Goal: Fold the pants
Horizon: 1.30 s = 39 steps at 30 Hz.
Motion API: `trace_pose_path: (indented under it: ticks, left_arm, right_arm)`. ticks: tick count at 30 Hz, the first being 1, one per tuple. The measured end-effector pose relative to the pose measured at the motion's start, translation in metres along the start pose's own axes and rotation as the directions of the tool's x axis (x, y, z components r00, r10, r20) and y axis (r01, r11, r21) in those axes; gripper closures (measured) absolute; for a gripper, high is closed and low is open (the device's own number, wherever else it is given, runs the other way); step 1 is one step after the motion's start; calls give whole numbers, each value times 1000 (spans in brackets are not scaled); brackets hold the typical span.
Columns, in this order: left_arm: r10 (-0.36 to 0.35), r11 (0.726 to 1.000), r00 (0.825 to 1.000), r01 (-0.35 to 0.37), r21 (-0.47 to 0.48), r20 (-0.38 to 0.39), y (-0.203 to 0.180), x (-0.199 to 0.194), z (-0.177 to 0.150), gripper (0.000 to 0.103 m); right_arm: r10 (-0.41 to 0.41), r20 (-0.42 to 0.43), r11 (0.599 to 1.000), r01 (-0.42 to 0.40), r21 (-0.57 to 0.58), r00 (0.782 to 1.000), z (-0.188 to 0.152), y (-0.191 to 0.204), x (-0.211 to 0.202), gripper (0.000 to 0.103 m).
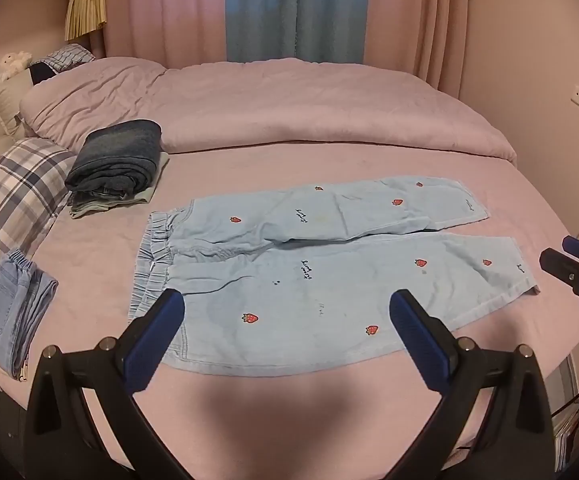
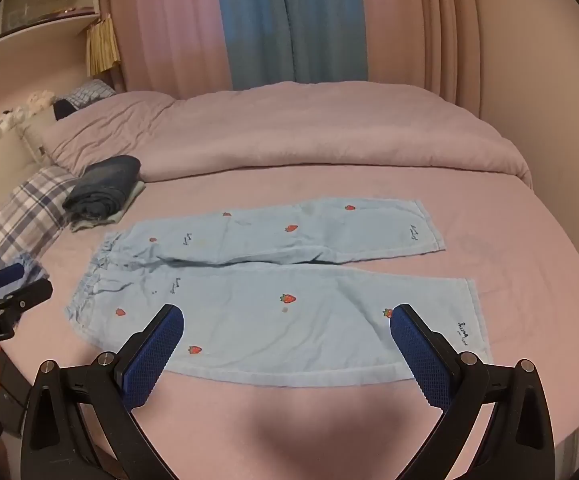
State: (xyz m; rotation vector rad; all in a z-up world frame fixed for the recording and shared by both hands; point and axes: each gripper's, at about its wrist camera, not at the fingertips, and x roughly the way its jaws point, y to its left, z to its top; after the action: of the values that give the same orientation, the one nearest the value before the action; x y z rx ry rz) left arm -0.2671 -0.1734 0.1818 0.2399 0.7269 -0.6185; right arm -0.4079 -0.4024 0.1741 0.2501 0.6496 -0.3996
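Light blue pants [image 1: 329,264] with small strawberry prints lie flat on the pink bed sheet [image 1: 289,412], waistband to the left and both legs stretched to the right. The same pants [image 2: 273,292] fill the middle of the right wrist view. My left gripper [image 1: 287,312] hovers over the near leg by the waistband end, open, nothing between its blue pads. My right gripper [image 2: 287,324] hangs above the near leg toward the cuff, open and empty too. Each gripper shows at the edge of the other's view: the right gripper [image 1: 569,268], the left gripper [image 2: 13,288].
A stack of folded dark jeans [image 1: 117,160] sits on the bed at the back left beside a plaid pillow [image 1: 13,196]. Folded light denim [image 1: 9,312] lies at the left edge. A bunched pink duvet [image 1: 289,104] runs along the back, with curtains behind it.
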Motion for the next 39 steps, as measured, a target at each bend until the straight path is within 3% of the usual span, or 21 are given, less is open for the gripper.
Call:
trace_pose_path:
  ticks: [39]
  left_arm:
    - [-8, 1000, 1000, 8, 7, 5, -6, -5, 2, 0]
  right_arm:
    - [2, 4, 1000, -2, 8, 1000, -1, -2, -2, 0]
